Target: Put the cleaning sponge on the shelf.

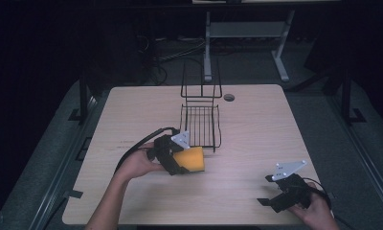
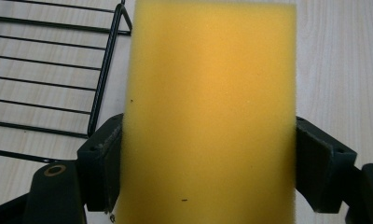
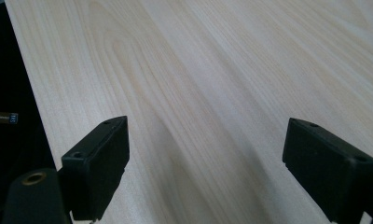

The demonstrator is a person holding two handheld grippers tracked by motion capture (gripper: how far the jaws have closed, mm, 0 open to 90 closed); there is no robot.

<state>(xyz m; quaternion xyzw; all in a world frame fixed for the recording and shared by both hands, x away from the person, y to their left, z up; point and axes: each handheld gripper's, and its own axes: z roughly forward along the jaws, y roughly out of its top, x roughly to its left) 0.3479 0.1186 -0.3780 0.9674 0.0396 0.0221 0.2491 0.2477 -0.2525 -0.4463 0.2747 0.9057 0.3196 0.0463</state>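
Tabletop [image 1: 256, 129]: pale wood grain, carrying all items. Wire rack [image 1: 200, 122]: black, standing at the centre of the tabletop toward its far side, with a tall looped back and a flat grid tray facing the person. Sponge [image 1: 190, 159]: yellow block, held just off the near right corner of the rack tray; in the left gripper view its sides are pressed in by both pads. Left gripper [image 1: 180, 163]: fingers [image 2: 100, 168] clamped on the sponge, hand gripping from the left. Right gripper [image 1: 271, 199]: near the front right edge of the tabletop, well apart from the sponge; fingers [image 3: 98, 163] wide apart, holding nothing, above bare wood.
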